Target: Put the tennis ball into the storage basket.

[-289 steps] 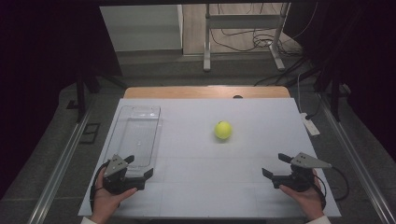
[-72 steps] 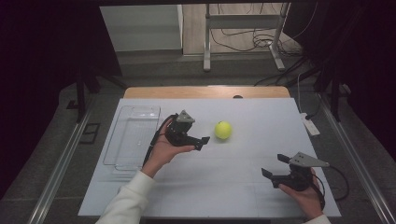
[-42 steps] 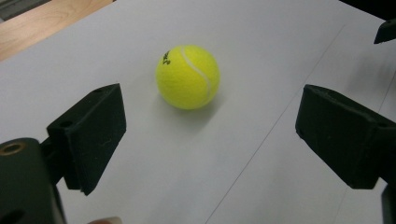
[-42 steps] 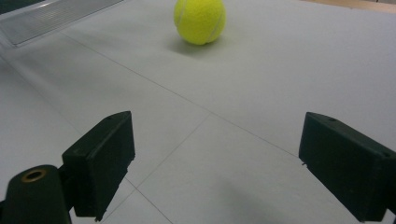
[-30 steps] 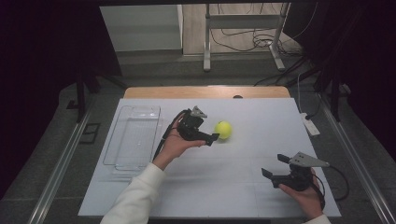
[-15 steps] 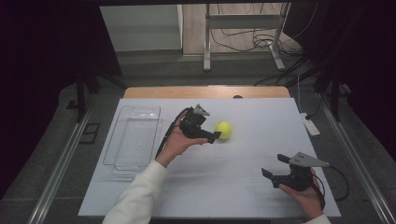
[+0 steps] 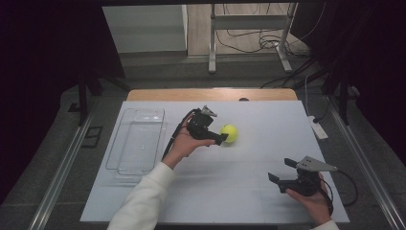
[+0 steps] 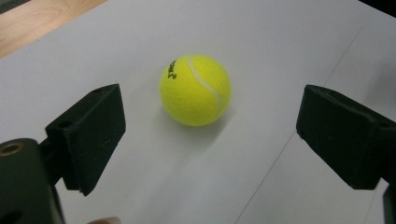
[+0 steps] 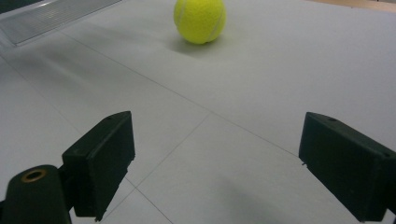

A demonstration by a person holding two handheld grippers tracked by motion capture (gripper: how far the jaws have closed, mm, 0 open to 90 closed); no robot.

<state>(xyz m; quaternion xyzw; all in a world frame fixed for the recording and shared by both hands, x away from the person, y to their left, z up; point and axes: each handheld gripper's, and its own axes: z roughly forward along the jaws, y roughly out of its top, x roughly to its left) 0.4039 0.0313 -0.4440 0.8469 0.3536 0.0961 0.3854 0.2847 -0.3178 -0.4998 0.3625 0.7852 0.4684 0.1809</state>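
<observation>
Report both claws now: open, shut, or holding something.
Left claw: open, holding nothing; the tennis ball sits just ahead of its jaws.
Right claw: open, holding nothing, apart from the ball.

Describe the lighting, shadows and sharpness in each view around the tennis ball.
High view: the white table is lit while the surroundings fall into darkness; the picture is soft. Left gripper view: the tennis ball is sharp, with a faint shadow below it; the left gripper frames it with jaws wide apart. Right gripper view: the ball casts a soft shadow toward the camera; the right gripper looks slightly blurred.
</observation>
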